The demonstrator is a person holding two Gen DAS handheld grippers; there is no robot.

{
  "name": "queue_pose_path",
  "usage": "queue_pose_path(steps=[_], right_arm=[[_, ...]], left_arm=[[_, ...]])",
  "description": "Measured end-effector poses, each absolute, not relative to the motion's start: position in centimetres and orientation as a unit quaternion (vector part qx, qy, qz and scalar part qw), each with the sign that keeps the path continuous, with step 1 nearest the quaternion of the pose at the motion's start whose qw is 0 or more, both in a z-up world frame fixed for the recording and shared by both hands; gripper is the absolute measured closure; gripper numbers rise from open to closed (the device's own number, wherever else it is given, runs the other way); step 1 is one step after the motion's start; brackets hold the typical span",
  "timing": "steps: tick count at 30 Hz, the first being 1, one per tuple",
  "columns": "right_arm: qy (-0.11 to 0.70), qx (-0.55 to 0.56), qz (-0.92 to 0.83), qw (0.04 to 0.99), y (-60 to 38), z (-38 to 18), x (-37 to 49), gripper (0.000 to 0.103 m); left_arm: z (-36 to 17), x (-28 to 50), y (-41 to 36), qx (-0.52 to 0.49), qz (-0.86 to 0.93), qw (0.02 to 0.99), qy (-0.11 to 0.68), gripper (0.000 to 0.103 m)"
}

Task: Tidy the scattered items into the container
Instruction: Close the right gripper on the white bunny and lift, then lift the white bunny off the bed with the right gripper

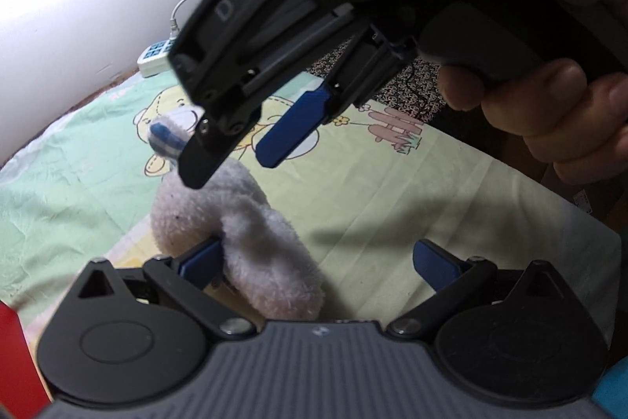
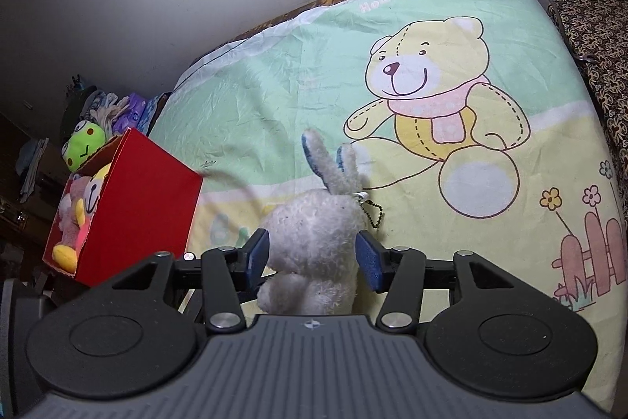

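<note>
Both tongs stood apart: the right gripper [image 2: 312, 256] straddled the white plush rabbit [image 2: 314, 242] on the bedsheet [image 2: 274, 97], pads not pressing; the left gripper [image 1: 318, 262] gaped wide. Soft and light, the rabbit probably suited a squeeze across its body, toward the red box [image 2: 141, 207].

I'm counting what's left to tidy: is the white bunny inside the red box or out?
Out. The white bunny rests on the bedsheet, beside the red box, which holds other plush toys.

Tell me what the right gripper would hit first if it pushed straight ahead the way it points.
The white plush rabbit: it sits between the open fingers of the right gripper, so the gripper would likely press into its body first, then the sheet beyond.
</note>
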State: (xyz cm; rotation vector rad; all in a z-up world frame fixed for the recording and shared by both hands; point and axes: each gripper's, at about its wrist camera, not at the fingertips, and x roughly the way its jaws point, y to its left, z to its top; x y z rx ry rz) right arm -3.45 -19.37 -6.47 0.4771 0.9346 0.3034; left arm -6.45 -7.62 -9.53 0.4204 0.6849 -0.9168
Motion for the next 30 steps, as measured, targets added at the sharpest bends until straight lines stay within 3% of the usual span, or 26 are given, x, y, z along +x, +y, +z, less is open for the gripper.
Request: queue_pose_path(steps=[2,4,7,11,20,25,30], right_arm=[[0.451,0.218,0.136,0.855,-18.9,-6.7,-3.4,0.041],[0.457,0.201,0.115,0.859,-18.8,-7.0,-3.4,0.041],[0.461,0.215,0.098,0.855,-19.8,-7.6,-3.9,0.05],[0.471,0.236,0.07,0.848,-21.3,-8.9,-4.5,0.051],[0.467,0.259,0.06,0.843,-22.7,-9.7,-5.1,0.046],[0.468,0.275,0.067,0.837,-23.6,-10.0,-5.3,0.046],[0.466,0.288,0.092,0.831,-23.5,-10.3,-4.5,0.046]], left_arm=[[-9.5,-6.8,-8.1,0.208,-0.434,0.819,0.313,0.002],[-9.3,-7.5,-8.7,0.218,-0.441,0.817,0.301,0.002],[-9.2,-7.8,-8.5,0.214,-0.441,0.817,0.303,0.002],[-9.4,-6.8,-7.2,0.192,-0.42,0.826,0.323,0.002],[-9.6,1.0,-3.7,-0.004,-0.39,0.816,0.427,0.002],[-11.0,2.6,-3.8,-0.054,-0.394,0.793,0.461,0.003],[-11.9,2.7,-5.7,-0.064,-0.407,0.778,0.474,0.014]])
